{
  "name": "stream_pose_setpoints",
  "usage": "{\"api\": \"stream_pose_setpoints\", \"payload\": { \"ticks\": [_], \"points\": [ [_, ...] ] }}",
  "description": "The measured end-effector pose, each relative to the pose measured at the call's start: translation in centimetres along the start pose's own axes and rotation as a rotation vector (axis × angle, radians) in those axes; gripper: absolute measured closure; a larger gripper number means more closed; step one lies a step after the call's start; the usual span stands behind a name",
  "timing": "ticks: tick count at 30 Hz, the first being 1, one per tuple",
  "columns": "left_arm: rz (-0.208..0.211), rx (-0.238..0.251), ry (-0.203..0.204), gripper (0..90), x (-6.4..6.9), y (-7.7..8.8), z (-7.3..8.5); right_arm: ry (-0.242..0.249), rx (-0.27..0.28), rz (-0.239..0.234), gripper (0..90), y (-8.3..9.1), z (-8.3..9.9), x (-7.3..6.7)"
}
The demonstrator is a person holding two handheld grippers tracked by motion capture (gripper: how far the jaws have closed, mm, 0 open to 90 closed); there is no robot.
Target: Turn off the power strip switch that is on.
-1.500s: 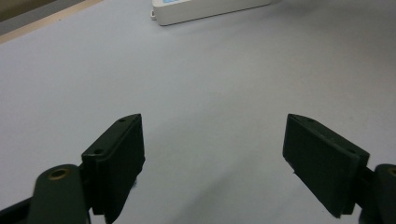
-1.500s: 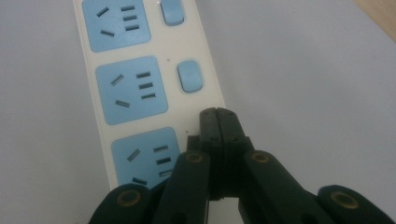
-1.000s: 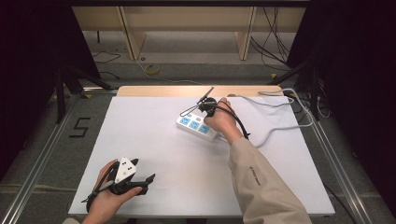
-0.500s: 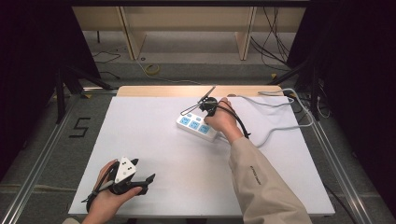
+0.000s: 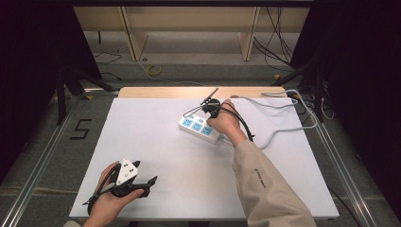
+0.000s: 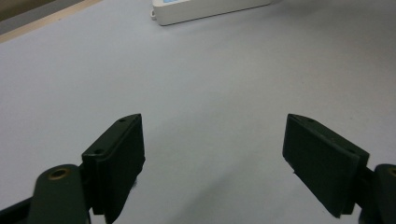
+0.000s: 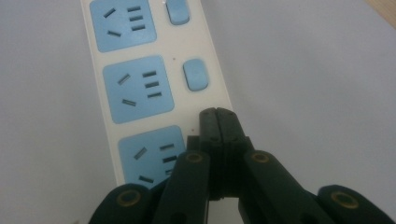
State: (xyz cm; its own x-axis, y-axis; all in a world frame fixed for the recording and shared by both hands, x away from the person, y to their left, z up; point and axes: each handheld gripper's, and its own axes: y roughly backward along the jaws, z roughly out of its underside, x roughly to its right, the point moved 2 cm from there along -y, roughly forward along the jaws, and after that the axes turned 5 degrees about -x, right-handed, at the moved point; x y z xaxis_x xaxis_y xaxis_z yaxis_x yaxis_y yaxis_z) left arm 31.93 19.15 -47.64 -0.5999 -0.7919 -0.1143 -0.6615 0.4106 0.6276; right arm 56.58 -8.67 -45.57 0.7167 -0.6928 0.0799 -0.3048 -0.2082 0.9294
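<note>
A white power strip with blue sockets and blue rocker switches lies toward the far middle of the table. My right gripper points down onto it. Its jaws are pressed together with nothing between them, and the tips rest on the strip's switch side beside the nearest socket, hiding what lies under them. My left gripper rests near the front left of the white table, open and empty, aimed toward the strip's end.
A grey cable runs from the strip to the table's far right corner and off the edge. The white tabletop ends at a wooden strip along the back. Metal rails flank both sides.
</note>
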Motion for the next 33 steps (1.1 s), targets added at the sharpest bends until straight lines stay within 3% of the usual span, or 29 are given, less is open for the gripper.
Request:
{"api": "stream_pose_setpoints", "payload": {
  "ticks": [5, 9, 16, 20, 26, 33],
  "points": [
    [0.001, 0.001, 0.003, 20.7, 0.0, 0.0, 0.0, -0.015, 0.039, -0.013, 90.0, 0.5, 0.1, 0.1],
    [0.0, 0.002, 0.003, 20.7, 0.0, 0.0, 0.0, -0.024, 0.117, 0.015, 90.0, 1.3, 0.5, 0.2],
    [-0.002, 0.001, 0.004, 20.7, 0.0, 0.0, 0.0, -0.029, 0.148, 0.029, 87.2, 2.2, 2.2, 0.5],
    [-0.002, 0.001, 0.008, 20.8, 0.0, 0.0, 0.0, -0.043, 0.192, 0.028, 81.3, 2.7, 4.0, 0.4],
    [-0.004, -0.001, 0.009, 20.7, 0.0, 0.0, 0.1, -0.078, 0.28, -0.028, 68.9, 4.3, 7.4, -0.2],
    [-0.009, -0.005, 0.013, 20.7, -0.1, 0.0, 0.1, -0.072, 0.347, -0.05, 61.9, 6.3, 11.7, -1.1]
  ]
}}
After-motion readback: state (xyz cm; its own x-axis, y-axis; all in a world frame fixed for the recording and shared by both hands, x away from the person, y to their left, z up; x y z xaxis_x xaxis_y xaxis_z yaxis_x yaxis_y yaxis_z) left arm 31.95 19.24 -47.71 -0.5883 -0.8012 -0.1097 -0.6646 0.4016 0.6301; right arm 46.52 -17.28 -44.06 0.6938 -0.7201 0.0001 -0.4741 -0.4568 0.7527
